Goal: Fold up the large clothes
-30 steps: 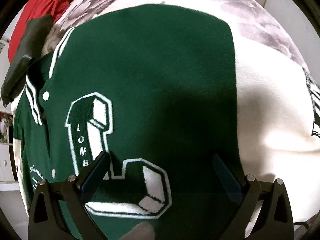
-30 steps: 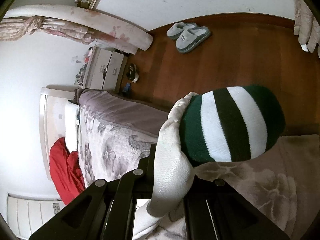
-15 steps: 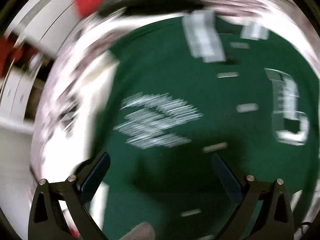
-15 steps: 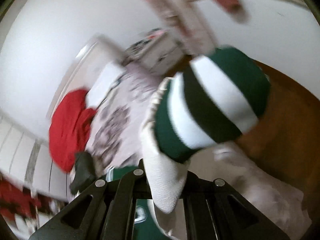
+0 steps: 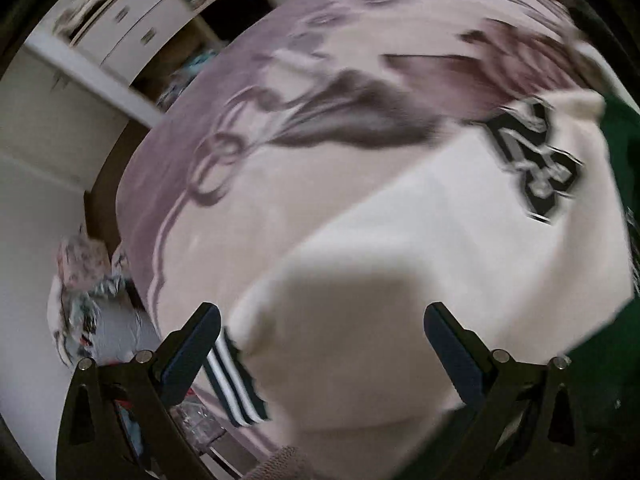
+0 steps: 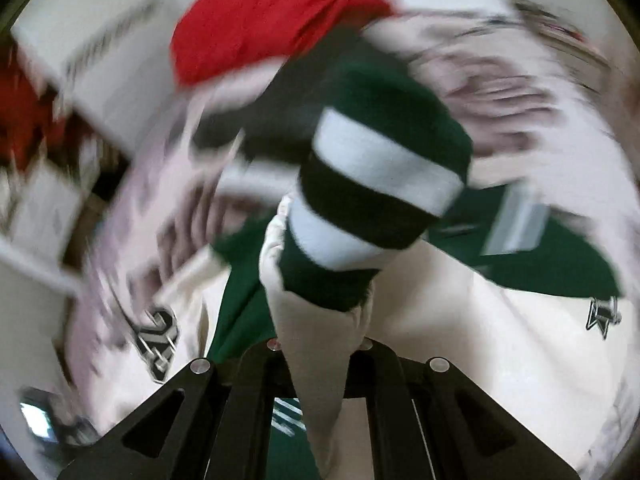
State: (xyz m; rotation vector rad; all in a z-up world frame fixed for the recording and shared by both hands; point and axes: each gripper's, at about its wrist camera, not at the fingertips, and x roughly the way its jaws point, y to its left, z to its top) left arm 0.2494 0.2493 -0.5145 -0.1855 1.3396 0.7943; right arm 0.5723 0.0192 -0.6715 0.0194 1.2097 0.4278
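Blur: both views smeared by motion; edges soft, small print unreadable.
Left claw [image 5: 320, 344]: jaws spread wide, nothing between the pads; the white sleeve [image 5: 400, 272] lies just ahead of and under it.
Right claw [image 6: 320, 344]: clamped tight on the cream sleeve end [image 6: 320, 344]; fingertips hidden by the fabric, so contact pts can't be seen.
Cuff [image 6: 380, 188]: green/white striped, sticks up just beyond the right claw's tips, tilted to the right.
Jacket body [image 6: 560, 264]: green w/ white sleeves, spread on the floral bedspread [image 5: 280, 160], ahead of the right claw; far side cut off by the frame.
Number patch [image 5: 532, 160]: black/white, ahead-right of left claw; digits too blurred to read.
Left view only: second striped cuff [image 5: 236, 384] by the left finger, drawers [image 5: 132, 32] far ahead-left.
Right view only: red cloth [image 6: 272, 16] far ahead past the cuff, star patch [image 6: 604, 314] to the right.
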